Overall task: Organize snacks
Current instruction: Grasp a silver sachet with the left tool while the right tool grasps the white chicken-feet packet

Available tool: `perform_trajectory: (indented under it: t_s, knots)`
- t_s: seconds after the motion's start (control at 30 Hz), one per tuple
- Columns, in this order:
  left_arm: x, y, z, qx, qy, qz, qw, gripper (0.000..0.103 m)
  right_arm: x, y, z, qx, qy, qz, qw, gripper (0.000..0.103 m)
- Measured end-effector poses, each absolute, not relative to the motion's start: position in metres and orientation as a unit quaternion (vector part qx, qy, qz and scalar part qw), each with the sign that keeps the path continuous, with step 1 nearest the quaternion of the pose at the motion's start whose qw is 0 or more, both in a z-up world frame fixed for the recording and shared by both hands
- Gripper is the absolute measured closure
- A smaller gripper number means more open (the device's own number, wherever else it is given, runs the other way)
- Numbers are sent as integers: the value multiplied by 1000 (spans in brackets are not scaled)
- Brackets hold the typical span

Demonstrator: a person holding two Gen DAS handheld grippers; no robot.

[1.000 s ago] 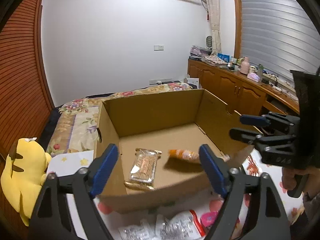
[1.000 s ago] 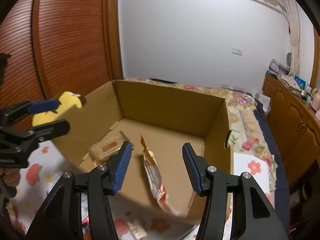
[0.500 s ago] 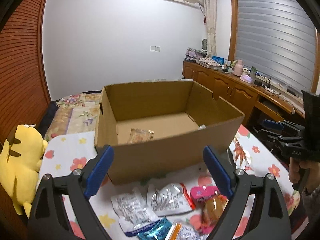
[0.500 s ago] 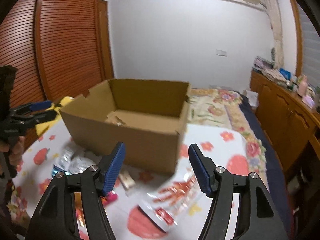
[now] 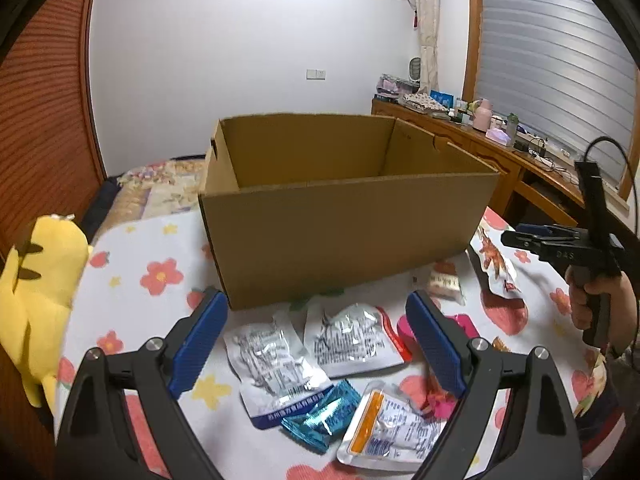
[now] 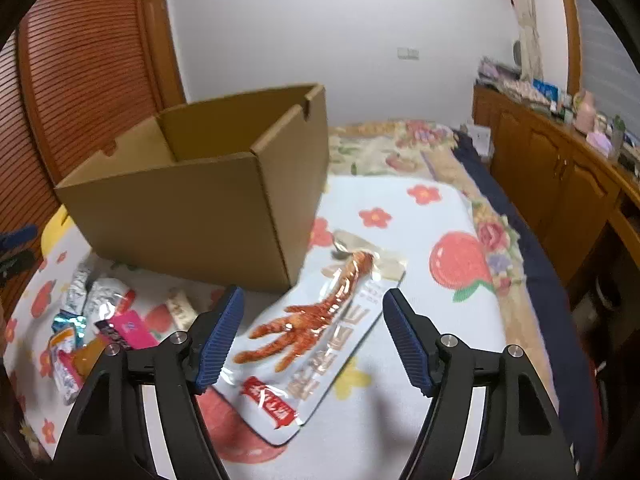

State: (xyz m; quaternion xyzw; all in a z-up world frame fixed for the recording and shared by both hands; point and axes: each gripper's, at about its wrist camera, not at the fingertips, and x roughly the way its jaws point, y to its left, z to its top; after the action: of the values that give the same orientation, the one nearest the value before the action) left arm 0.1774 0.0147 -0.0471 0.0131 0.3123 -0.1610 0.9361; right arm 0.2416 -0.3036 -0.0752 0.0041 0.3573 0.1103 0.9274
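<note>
An open cardboard box [image 5: 348, 216] stands on the flowered tablecloth [image 5: 132, 280]; its inside is hidden from here. In front of it lie several snack packets: two silver ones [image 5: 276, 360], a teal one [image 5: 320, 416], an orange-white one [image 5: 392, 428]. My left gripper [image 5: 312, 320] hovers open above them with nothing between its fingers. A long chicken-foot packet [image 6: 320, 332] lies flat by the box's right corner. My right gripper [image 6: 313, 300] hangs over it, its jaws opening, pads clear of the packet. The box [image 6: 192, 208] is to its left.
A yellow plush toy [image 5: 36, 292] sits at the table's left edge. A bed with a flowered blanket [image 6: 400, 140] lies behind the box, and a wooden cabinet [image 6: 560, 176] runs along the right wall. A hand [image 5: 592, 304] holds the right gripper [image 5: 512, 236] at the right.
Both grippers drew back from over the box and sank toward the tablecloth. The right jaws spread wider. The snacks inside the box dropped out of sight behind its front wall.
</note>
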Motion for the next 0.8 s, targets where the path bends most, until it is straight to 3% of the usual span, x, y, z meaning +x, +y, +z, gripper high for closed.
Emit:
perform_trajectory:
  t_s: [0.8]
  knots:
    - [187,31,-82,6,369,-116,922,12,271,-301,-112,9,429,91,899,28]
